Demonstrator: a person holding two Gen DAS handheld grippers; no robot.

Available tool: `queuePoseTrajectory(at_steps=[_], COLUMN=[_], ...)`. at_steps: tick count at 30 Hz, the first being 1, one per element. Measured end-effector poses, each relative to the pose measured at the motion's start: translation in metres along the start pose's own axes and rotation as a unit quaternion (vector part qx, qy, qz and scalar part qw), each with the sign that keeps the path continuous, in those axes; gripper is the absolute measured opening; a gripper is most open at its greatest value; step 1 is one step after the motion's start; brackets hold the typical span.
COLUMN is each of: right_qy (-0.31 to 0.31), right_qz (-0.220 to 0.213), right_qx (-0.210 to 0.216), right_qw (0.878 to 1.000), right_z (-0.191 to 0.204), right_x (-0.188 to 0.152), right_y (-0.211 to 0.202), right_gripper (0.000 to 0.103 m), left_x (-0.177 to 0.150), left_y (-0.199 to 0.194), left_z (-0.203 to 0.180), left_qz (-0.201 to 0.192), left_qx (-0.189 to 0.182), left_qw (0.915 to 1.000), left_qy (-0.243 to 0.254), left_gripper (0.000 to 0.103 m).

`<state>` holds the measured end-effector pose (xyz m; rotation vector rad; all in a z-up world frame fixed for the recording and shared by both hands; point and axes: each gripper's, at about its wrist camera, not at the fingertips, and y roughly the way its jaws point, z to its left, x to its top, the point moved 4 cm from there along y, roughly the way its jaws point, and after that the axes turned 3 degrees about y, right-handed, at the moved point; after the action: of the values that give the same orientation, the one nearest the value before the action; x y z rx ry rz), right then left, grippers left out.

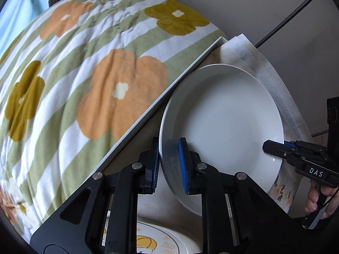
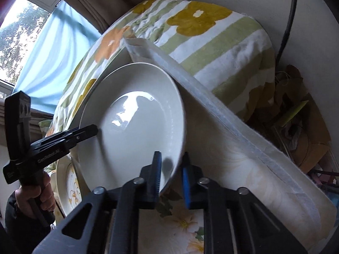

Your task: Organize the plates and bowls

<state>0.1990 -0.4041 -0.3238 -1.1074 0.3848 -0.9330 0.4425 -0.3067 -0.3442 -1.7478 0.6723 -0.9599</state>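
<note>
A plain white plate point(image 1: 224, 122) is held up off the table, tilted, between both grippers. My left gripper point(image 1: 168, 163) is shut on its near-left rim, blue pads either side. My right gripper point(image 1: 275, 147) pinches the opposite rim at the right. In the right wrist view the same plate point(image 2: 135, 122) fills the middle, my right gripper point(image 2: 171, 169) straddles its lower right rim, and the left gripper point(image 2: 89, 132) clamps its left edge. A second plate with a yellow cartoon print point(image 1: 156, 241) lies below; it also shows in the right wrist view point(image 2: 70, 188).
A white table edge point(image 1: 148, 114) runs diagonally. Beyond it lies a bed with a green-striped flower blanket point(image 1: 84, 74). A folded white cloth point(image 2: 222, 114) lies on the floral tablecloth point(image 2: 186, 222). Clutter and cables point(image 2: 300, 127) sit at the far right by the wall.
</note>
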Motion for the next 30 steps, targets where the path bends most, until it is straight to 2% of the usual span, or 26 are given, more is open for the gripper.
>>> queuePoseTrajectory(at_steps=[12, 16, 23, 30], right_qy=[-0.038, -0.049, -0.091, -0.176], right_qz=[-0.025, -0.032, -0.047, -0.04], right_qx=[-0.001, 0.007, 0.031, 0.067], right_qw=[0.999, 0.998, 0.994, 0.981], right_z=[0.006, 0.009, 0.023, 0.045], right_x=[0.001, 0.0, 0.003, -0.005], right_y=[-0.009, -0.018, -0.058, -0.115], right_gripper=[0.015, 0.015, 0.015, 0.015], left_x=[0.002, -0.002, -0.014, -0.05], left_y=[-0.015, -0.031, -0.086, -0.162], left_z=[-0.008, -0.013, -0.029, -0.063], left_qz=[-0.018, -0.031, -0.068, -0.12], left_qx=[0.019, 0.03, 0.044, 0.091], left_qw=[0.9996, 0.999, 0.9958, 0.9839], left_qy=[-0.005, -0.012, -0.042, -0.095], left_gripper=[0.015, 0.015, 0.015, 0.015])
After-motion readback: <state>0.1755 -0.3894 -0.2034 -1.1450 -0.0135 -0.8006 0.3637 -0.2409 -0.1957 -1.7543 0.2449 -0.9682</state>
